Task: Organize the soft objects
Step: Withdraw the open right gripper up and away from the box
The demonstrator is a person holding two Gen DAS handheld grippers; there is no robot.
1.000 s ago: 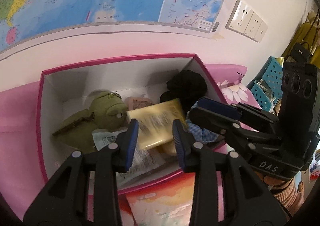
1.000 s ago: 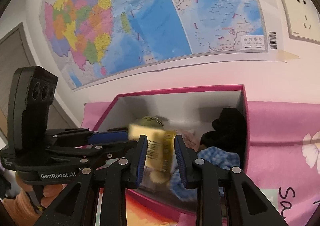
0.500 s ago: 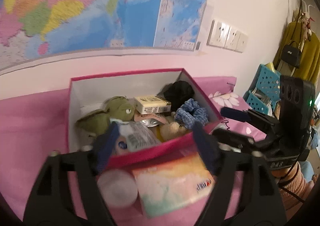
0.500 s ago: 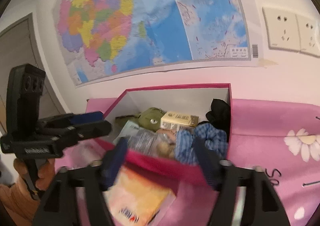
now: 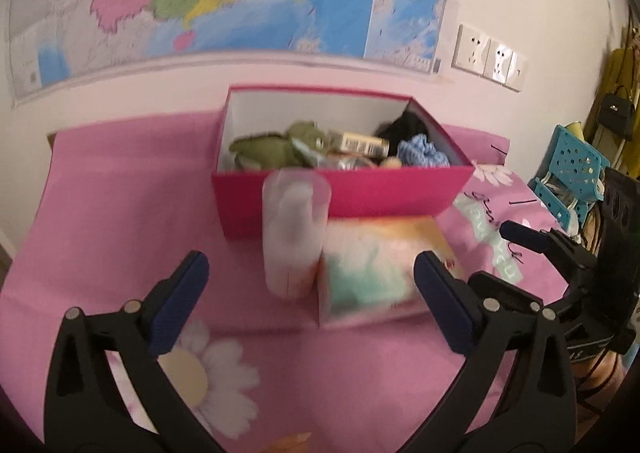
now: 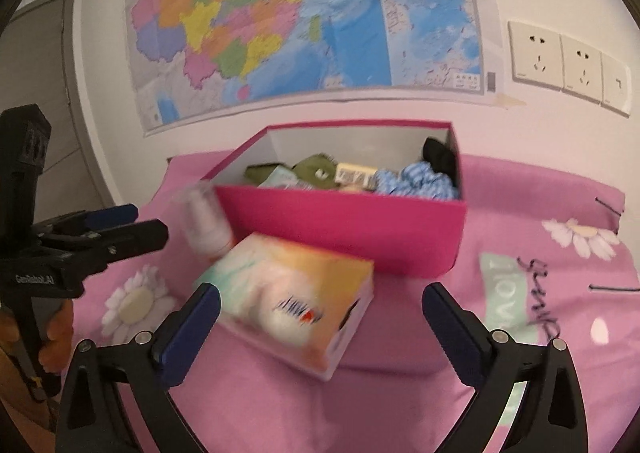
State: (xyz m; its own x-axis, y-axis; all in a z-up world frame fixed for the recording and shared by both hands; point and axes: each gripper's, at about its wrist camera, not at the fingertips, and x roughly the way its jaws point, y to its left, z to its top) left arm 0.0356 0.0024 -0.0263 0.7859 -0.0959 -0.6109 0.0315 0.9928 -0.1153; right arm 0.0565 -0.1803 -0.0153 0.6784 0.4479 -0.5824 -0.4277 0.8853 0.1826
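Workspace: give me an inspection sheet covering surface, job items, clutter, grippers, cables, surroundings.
Surface: pink daisy-print cloth, covering the table.
Job's things: pink box open, holding a green plush, blue scrunchie, black soft item and a yellow packet.
Clutter: tissue pack and translucent bottle in front of the box, outside it.
Grippers: left gripper open, empty; right gripper open, empty.
Cables: nothing seen.
Surroundings: wall map, wall sockets, blue baskets at the right.
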